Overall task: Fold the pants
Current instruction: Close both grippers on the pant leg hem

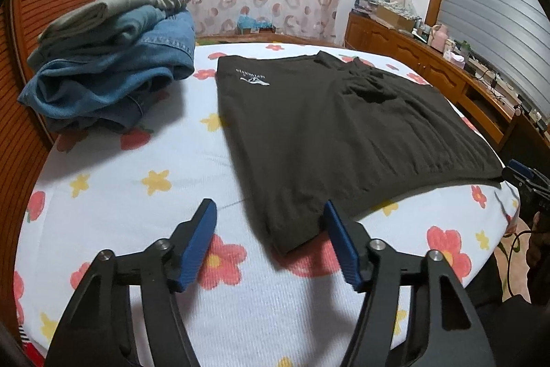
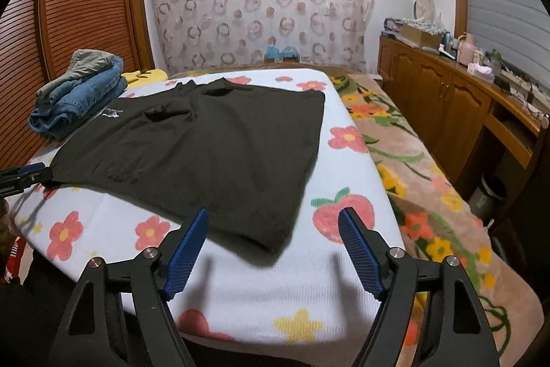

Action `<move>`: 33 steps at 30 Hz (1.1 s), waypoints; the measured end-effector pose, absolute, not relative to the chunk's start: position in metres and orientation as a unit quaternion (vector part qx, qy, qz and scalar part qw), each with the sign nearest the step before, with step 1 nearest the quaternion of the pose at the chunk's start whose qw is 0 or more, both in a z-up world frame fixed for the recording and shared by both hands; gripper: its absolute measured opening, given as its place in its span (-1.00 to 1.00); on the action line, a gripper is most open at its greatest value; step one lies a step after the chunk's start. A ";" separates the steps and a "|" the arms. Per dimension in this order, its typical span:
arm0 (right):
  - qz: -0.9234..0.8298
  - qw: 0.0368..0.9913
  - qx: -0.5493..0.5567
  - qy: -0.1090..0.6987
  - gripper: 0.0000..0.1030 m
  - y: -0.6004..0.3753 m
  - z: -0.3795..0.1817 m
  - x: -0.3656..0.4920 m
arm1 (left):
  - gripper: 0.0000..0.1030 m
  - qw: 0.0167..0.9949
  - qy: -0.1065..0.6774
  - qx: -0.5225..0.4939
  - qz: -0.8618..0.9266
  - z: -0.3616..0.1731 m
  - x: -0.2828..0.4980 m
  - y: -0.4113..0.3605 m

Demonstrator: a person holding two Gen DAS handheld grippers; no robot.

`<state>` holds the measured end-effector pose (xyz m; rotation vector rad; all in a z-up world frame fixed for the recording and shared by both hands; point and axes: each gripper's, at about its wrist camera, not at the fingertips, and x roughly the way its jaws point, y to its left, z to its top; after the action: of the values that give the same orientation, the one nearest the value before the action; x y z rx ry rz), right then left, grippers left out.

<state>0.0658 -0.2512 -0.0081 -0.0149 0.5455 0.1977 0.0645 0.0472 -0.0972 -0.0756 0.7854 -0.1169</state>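
On the flowered bedsheet (image 1: 113, 188), left wrist view: dark pants (image 1: 330, 126) are lying flat, logo at the far left corner. Left gripper (image 1: 271, 212) is hovering at their near corner, jaws apart, nothing clamped. Folded clothes stack (image 1: 113, 47) is sitting far left.

Right wrist view: right gripper (image 2: 273, 219) is hovering over the pants' other near corner, jaws apart, hem between them but not pinched. Left gripper is showing at the left edge.
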 end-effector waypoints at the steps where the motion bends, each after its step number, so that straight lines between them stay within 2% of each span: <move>1: 0.100 0.957 -0.006 0.272 0.44 -0.251 -0.006 0.065 | 0.19 0.921 0.384 -0.038 -0.058 -0.098 0.065 0.047; 5: 0.111 0.953 0.003 0.282 0.25 -0.259 -0.007 0.072 | 0.11 0.918 0.388 -0.040 -0.063 -0.102 0.065 0.047; 8: 0.119 0.949 0.006 0.291 0.02 -0.260 -0.008 0.072 | 0.06 0.919 0.388 -0.037 -0.064 -0.102 0.066 0.046; 13: 0.121 0.949 0.006 0.292 -0.13 -0.269 -0.006 0.078 | -0.21 0.920 0.384 -0.037 -0.070 -0.102 0.065 0.046; 19: 0.130 0.948 -0.001 0.290 -0.55 -0.269 -0.006 0.084 | -0.48 0.919 0.383 -0.040 -0.082 -0.102 0.063 0.044; 23: 0.132 0.948 -0.003 0.289 -0.73 -0.266 -0.004 0.087 | -0.63 0.919 0.383 -0.041 -0.083 -0.101 0.063 0.042; 33: 0.143 0.951 -0.001 0.274 -0.85 -0.267 0.011 0.078 | -0.80 0.920 0.381 -0.041 -0.087 -0.097 0.059 0.041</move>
<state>0.0781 -0.2671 0.0111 -0.0018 0.5562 0.2898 0.0594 0.0411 -0.0965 -0.0852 0.7826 -0.1792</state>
